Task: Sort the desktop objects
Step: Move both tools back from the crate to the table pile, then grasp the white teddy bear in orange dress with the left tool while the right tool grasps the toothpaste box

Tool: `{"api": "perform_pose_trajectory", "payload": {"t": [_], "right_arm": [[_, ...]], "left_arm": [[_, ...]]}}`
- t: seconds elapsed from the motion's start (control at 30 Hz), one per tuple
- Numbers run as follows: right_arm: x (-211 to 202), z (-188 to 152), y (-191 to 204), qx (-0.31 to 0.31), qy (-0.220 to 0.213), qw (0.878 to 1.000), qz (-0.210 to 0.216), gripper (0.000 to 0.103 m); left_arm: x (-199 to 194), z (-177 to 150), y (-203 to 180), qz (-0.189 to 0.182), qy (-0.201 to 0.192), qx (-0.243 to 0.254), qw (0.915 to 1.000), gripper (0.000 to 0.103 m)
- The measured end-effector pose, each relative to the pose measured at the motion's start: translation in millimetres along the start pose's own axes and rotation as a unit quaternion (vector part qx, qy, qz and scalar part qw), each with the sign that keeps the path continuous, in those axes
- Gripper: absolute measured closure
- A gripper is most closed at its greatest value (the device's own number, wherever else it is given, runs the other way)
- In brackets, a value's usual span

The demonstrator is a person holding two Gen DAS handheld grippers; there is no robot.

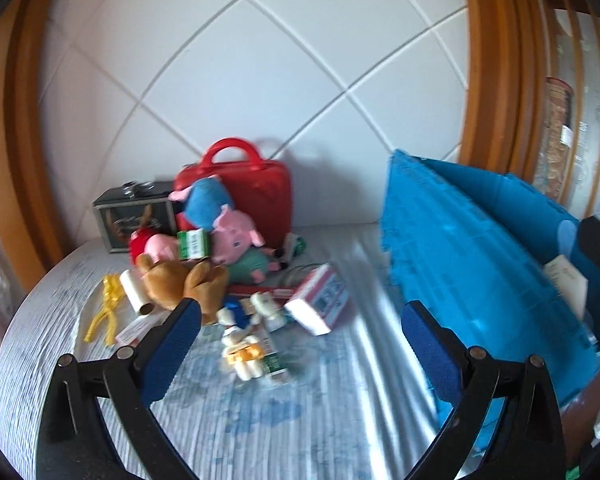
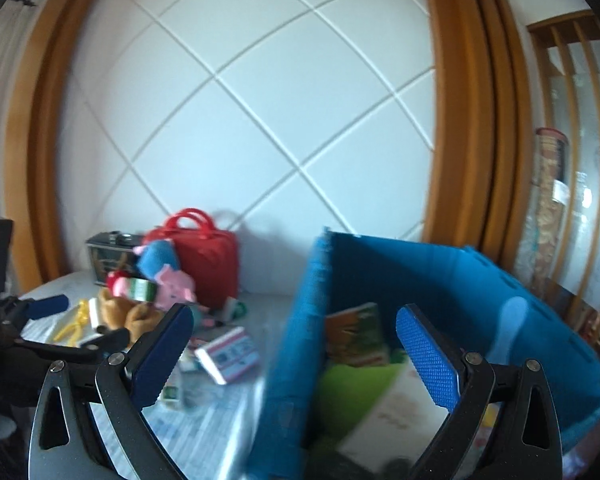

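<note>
Your left gripper (image 1: 300,316) has its blue-padded fingers (image 1: 172,344) spread as wide as they go, nothing between them. Your right gripper (image 2: 294,348) is likewise wide open and empty.

Just beyond the left fingers, at twelve o'clock, lies a small white, orange and green figure toy (image 1: 246,350) on the pale striped desk (image 1: 260,420). At one o'clock sits a pink-and-white striped carton (image 1: 320,300). At eleven o'clock a brown plush bear (image 1: 180,284) lies under pink plush pigs (image 1: 236,240), with a red hard-shell carry case (image 1: 256,192) behind. The blue plastic crate (image 1: 460,272) stands at three o'clock.

Judgement: sorting is under way, between picks; the pile remains unsorted. The next move calls for settling on one loose item and closing squarely on it.

Only the right wrist view shows the crate's inside: an orange-green booklet (image 2: 354,334) and white-and-green papers (image 2: 380,400).
</note>
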State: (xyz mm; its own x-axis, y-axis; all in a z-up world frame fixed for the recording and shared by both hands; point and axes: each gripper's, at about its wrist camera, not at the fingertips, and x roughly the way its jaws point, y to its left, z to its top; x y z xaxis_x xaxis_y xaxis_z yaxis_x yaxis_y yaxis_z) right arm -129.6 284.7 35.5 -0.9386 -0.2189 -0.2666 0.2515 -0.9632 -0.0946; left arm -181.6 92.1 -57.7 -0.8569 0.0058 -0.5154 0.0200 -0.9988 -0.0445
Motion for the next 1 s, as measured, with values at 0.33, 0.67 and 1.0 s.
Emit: {"api": "perform_pose_trajectory", "payload": {"t": [0.33, 0.67, 1.0], "right_arm": [[82.6, -40.1, 95.7, -0.007, 0.092, 0.990, 0.104, 0.000], [192.7, -122.0, 96.7, 0.016, 0.251, 0.965, 0.078, 0.000], [257.5, -174.8, 81.9, 0.032, 0.332, 0.941, 0.051, 0.000]], "left_arm": [[48.3, -37.5, 92.2, 0.074, 0.074, -0.043, 0.9936, 0.001], [164.4, -92.0, 113.8, 0.076, 0.197, -0.063, 0.9754, 0.001], [260.5, -97.3, 105.9, 0.044, 0.234, -0.053, 0.9699, 0.001]]}}
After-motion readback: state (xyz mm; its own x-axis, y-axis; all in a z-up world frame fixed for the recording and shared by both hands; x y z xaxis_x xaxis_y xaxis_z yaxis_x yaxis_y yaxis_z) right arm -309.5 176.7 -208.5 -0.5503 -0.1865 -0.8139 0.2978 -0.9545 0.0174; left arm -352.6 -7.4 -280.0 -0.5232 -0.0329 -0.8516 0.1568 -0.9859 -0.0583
